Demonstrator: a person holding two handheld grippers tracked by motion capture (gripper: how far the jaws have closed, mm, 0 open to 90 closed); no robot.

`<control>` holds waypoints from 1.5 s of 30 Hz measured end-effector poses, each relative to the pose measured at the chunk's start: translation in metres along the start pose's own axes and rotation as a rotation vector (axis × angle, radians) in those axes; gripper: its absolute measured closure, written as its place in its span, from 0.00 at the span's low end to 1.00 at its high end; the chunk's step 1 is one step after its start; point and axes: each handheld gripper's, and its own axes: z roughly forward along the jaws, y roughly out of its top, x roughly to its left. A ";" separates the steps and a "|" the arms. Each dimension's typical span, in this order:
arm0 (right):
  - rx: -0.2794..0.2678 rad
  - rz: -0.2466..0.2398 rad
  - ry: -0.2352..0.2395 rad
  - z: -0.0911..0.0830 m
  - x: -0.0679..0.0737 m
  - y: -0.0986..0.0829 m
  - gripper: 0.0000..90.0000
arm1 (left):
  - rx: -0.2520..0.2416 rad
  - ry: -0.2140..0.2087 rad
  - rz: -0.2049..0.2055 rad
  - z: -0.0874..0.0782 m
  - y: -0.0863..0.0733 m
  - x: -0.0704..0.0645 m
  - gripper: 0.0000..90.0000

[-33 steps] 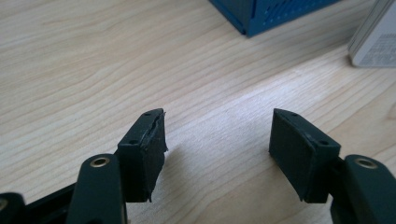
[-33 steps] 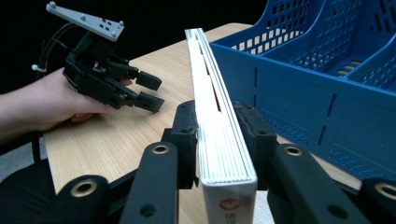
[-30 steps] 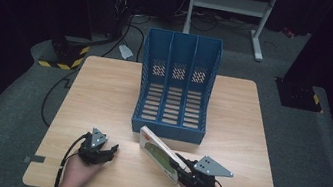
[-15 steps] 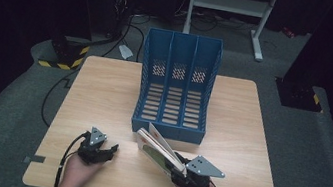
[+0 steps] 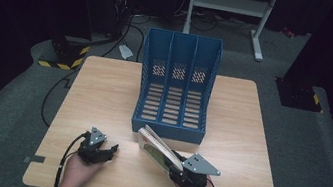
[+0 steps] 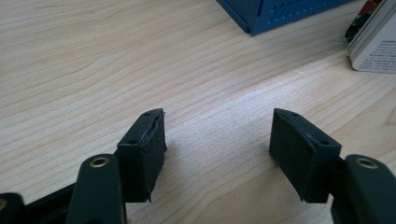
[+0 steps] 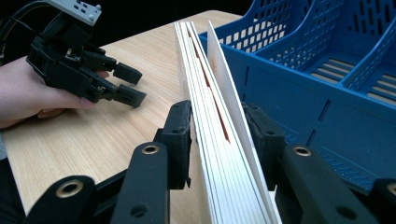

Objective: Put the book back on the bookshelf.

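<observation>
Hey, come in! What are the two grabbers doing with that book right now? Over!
Right gripper shut on book, edge up. Left gripper open, empty, on table. Blue file rack just ahead, slots free.

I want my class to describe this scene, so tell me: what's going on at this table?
A person works with two handheld grippers. The right gripper is shut on a thin book, holding it on edge just in front of the blue three-slot file rack, whose slots look empty. The left gripper rests open on the wooden table, holding nothing.
</observation>
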 end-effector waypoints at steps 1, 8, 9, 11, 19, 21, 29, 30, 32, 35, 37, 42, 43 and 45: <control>0.003 0.001 0.001 0.000 0.000 0.000 0.74 | 0.000 -0.001 -0.001 0.000 0.000 0.000 0.40; 0.012 0.000 -0.012 0.002 0.000 0.001 0.80 | -0.001 -0.003 -0.004 0.000 0.000 0.000 0.40; 0.013 -0.001 -0.011 0.001 0.000 0.001 0.80 | -0.001 -0.003 -0.004 0.000 0.000 0.000 0.40; 0.013 -0.002 -0.012 0.001 0.001 0.001 0.81 | -0.001 -0.003 -0.004 0.000 0.000 0.000 0.40; 0.010 -0.020 -0.031 0.001 0.002 0.000 0.83 | 0.001 -0.010 -0.005 0.000 0.000 0.001 0.40; 0.007 -0.015 -0.034 0.001 0.002 0.000 0.83 | 0.001 -0.010 -0.006 0.000 0.000 0.001 0.40; 0.002 -0.009 -0.045 0.000 0.003 0.001 0.84 | 0.001 -0.015 -0.015 0.001 0.000 0.001 0.40; 0.002 -0.009 -0.045 0.000 0.003 0.001 0.84 | 0.001 -0.015 -0.015 0.001 0.000 0.001 0.40; -0.004 -0.004 -0.046 -0.002 0.003 0.002 0.84 | 0.003 -0.018 -0.018 0.001 0.000 0.001 0.40; -0.009 -0.007 -0.052 -0.004 0.003 0.004 0.84 | 0.003 -0.019 -0.018 0.001 0.000 0.001 0.40; -0.009 -0.008 -0.051 -0.005 0.003 0.005 0.84 | 0.003 -0.021 -0.020 0.001 0.000 0.001 0.40; -0.015 -0.008 -0.055 -0.009 0.002 0.009 0.84 | 0.003 -0.023 -0.024 0.001 0.000 0.001 0.40; -0.015 -0.011 -0.057 -0.010 0.002 0.010 0.84 | 0.004 -0.024 -0.025 0.001 0.000 0.002 0.40; -0.020 -0.011 -0.057 -0.013 0.002 0.012 0.84 | 0.005 -0.026 -0.025 0.001 0.000 0.002 0.40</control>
